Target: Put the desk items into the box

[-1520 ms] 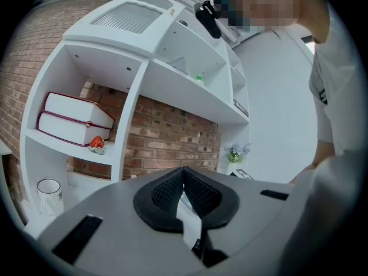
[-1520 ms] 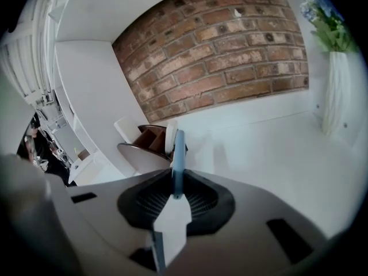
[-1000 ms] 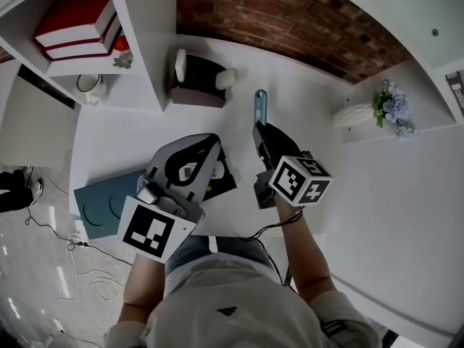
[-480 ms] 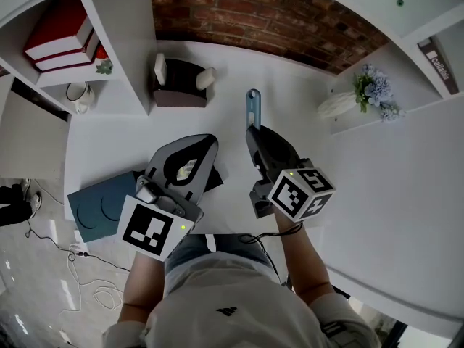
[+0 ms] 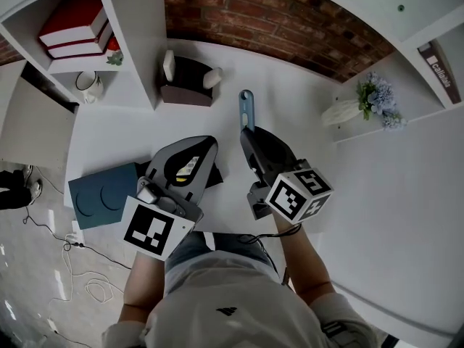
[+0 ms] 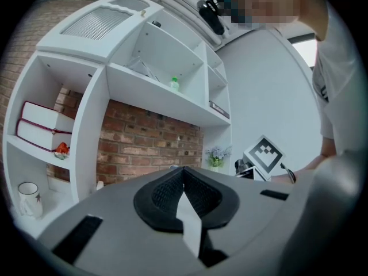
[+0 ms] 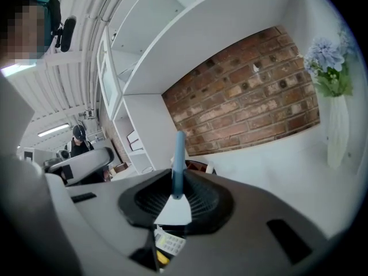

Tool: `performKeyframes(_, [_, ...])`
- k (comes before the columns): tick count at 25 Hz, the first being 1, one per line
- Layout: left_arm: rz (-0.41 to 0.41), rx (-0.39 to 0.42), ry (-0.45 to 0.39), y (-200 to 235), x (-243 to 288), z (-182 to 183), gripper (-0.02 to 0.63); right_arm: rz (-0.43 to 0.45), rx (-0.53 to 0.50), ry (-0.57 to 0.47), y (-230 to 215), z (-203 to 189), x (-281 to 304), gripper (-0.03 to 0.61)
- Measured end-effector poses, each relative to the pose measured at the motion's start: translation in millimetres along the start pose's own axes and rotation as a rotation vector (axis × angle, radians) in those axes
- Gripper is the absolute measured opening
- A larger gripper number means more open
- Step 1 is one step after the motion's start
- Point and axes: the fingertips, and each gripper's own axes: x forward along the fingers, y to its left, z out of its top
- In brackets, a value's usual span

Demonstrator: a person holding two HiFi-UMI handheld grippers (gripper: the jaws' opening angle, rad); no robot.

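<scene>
Risk: blue tool (image 5: 246,109) pivots or slips. The right claw (image 5: 248,130) pinches only its near end, and the rest sticks out at 12 o'clock over the desk (image 5: 290,111). Box (image 5: 190,83) sits at 11 o'clock, and the tip may clip its rim. Left claw (image 5: 209,143) is pressed together, empty.

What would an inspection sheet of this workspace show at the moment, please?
Surface: white desk, no spills seen.
Job's things: blue tool held above the desk; calculator; black flat item partly under the left gripper.
Clutter: dark holder, flower vase, teal board by the desk's left edge.
Grippers: left gripper shut, empty; right gripper shut on the blue tool.
Cables: floor cable, loose.
Surroundings: brick wall, red books, mug.
</scene>
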Motion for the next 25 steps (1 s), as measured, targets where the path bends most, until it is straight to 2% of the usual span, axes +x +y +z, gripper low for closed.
performKeyframes(17, [0.326, -0.015, -0.005, 36.8, -75.6, -7.6, 0.012, 0.293, -0.096, 0.132, 78.7, -32.9, 46.6, 0.077])
performKeyframes(25, [0.415, -0.025, -0.010, 46.9, -103.5, -11.9, 0.012, 0.368, -0.118, 0.192, 104.8, -54.2, 60.5, 0.077])
